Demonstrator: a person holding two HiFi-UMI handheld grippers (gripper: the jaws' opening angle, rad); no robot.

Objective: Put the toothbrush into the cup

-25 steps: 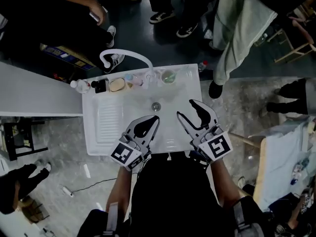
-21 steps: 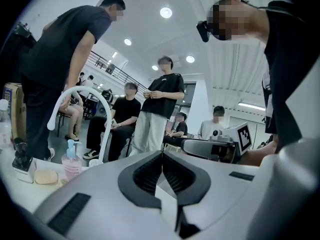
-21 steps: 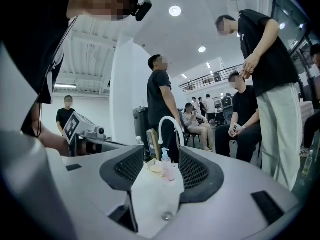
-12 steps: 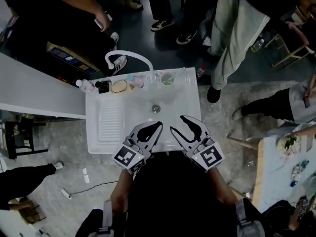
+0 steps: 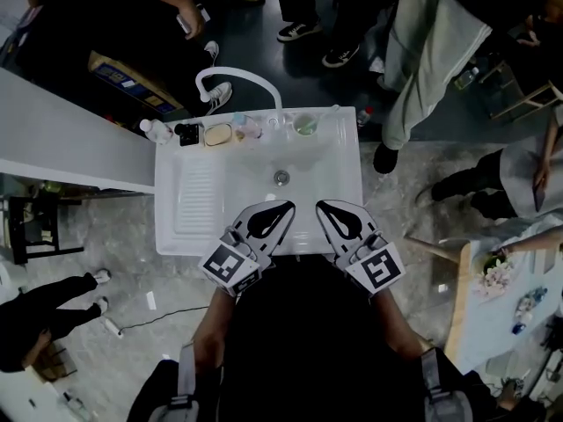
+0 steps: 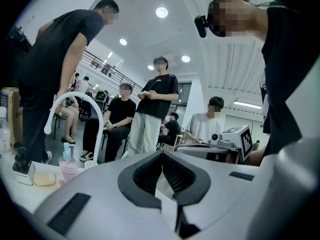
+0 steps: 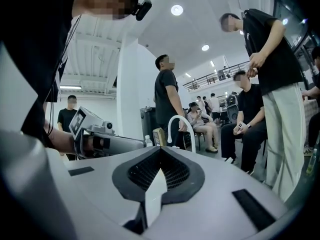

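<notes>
The left claw point(image 5: 283, 209), pinched together and empty, and the right claw point(image 5: 324, 207), its jaws just closing on nothing, hover at the sink's point(image 5: 339, 192) near edge, well apart from the cup point(image 5: 305, 125) on its back ledge, seemingly readying to start. The toothbrush is too small to pick out.

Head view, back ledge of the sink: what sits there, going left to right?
Small clear bottle → black object → bar of soap → pump bottle → cup
</notes>
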